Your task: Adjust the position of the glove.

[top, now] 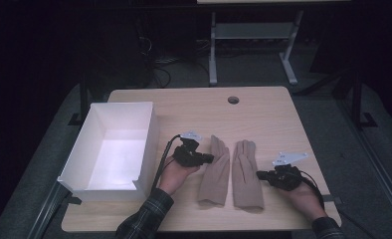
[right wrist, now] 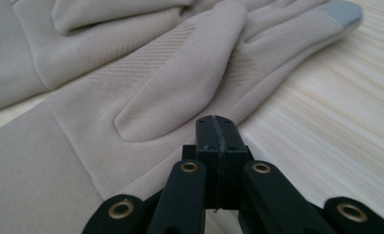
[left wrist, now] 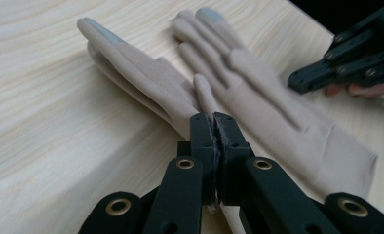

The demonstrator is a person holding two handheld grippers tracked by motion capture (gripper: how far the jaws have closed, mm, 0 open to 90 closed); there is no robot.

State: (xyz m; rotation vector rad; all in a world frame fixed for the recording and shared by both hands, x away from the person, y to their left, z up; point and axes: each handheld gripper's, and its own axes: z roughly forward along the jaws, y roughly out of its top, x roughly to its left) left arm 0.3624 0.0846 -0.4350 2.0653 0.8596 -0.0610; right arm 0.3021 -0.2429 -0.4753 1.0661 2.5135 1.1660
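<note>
Two beige gloves lie flat side by side on the wooden table (top: 268,114), fingers pointing away, with grey fingertip patches. The left glove (top: 215,172) (left wrist: 141,83) has my left gripper (top: 210,158) (left wrist: 213,119) at its left edge, jaws shut, tips just over the glove's edge; no fabric shows between them. On the far side of the right glove (top: 246,174) (right wrist: 156,87), my right gripper (top: 258,175) (right wrist: 215,122) rests low with its jaws pressed together and nothing in them. The right gripper (left wrist: 355,58) also appears beyond the gloves in the left gripper view.
A white open box (top: 149,142) stands at the table's left, close beside my left hand. A round cable hole (top: 233,99) sits near the far edge. Bare tabletop lies beyond the gloves and along the front edge.
</note>
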